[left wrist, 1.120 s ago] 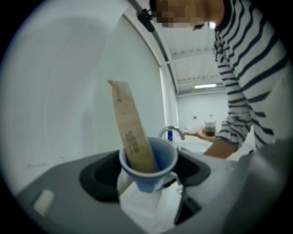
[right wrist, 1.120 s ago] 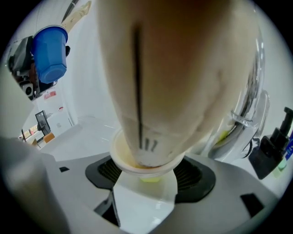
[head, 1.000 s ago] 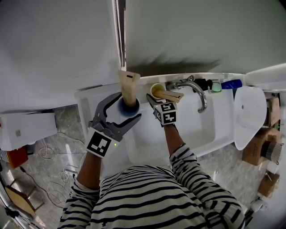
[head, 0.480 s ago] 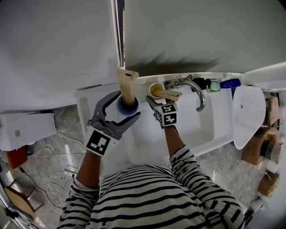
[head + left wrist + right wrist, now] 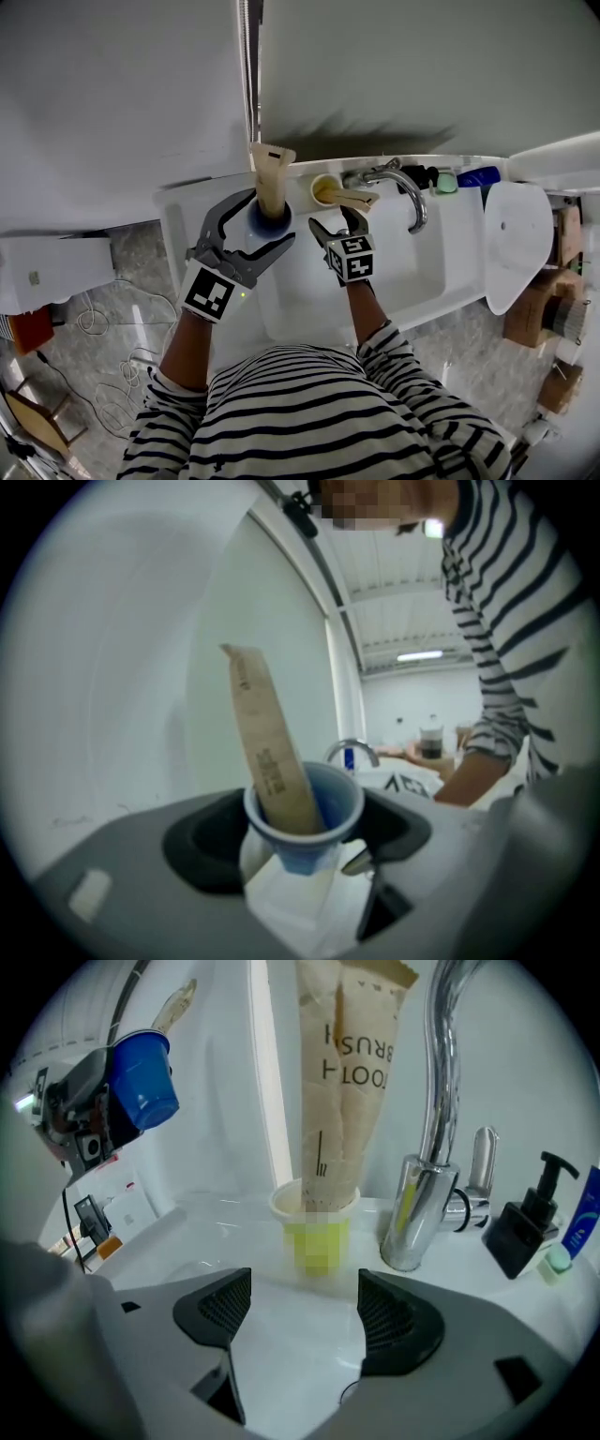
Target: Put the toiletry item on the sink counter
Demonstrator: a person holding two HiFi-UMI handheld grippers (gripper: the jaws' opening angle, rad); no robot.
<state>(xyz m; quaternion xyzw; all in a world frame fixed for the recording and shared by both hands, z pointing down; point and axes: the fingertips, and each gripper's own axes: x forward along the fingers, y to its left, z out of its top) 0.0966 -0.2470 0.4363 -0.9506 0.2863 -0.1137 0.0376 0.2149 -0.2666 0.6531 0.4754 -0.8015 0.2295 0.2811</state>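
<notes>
Sink-side, right tool (image 5: 305, 1309) has backed off cup (image 5: 323, 1222).

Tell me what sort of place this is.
Most likely a bathroom washbasin area: a white sink with a chrome faucet, a black pump bottle, and a yellow cup holding a toothbrush packet.

A blue cup (image 5: 266, 223), yellow cup (image 5: 325, 191), white sink (image 5: 412, 274) and black-and-white striped shirt (image 5: 319, 417).
</notes>
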